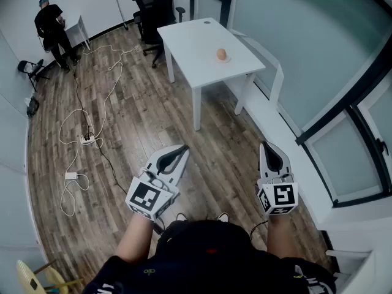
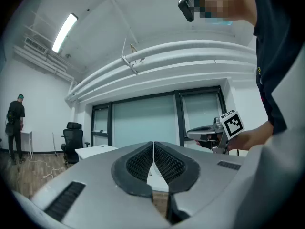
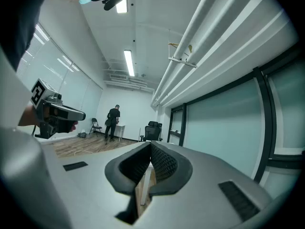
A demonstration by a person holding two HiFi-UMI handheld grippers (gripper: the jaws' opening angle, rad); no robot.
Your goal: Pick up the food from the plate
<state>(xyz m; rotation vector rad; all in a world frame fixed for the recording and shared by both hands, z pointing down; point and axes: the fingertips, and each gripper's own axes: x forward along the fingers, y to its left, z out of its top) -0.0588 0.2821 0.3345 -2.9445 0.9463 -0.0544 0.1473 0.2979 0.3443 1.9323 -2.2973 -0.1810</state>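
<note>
Two claws (image 1: 185,147) (image 1: 264,144) — one food item (image 1: 222,54)

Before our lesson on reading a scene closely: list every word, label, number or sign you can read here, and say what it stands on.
No readable words or numbers.
Left gripper, right gripper: only black-and-white square markers, no letters.
Yellow print on the person's dark top: too small to read.

Ahead of me a white tabletop (image 1: 191,37) stands on a wood floor (image 1: 144,124) beside a frosted glass wall (image 1: 306,41). Behind it sits a black office chair (image 1: 150,8). White cables (image 1: 78,111) loop across the floor to a power strip (image 1: 88,141). In the far corner a person (image 1: 51,28) in dark clothes stands at a small white desk (image 1: 78,26), a folding chair (image 1: 30,68) nearby.
</note>
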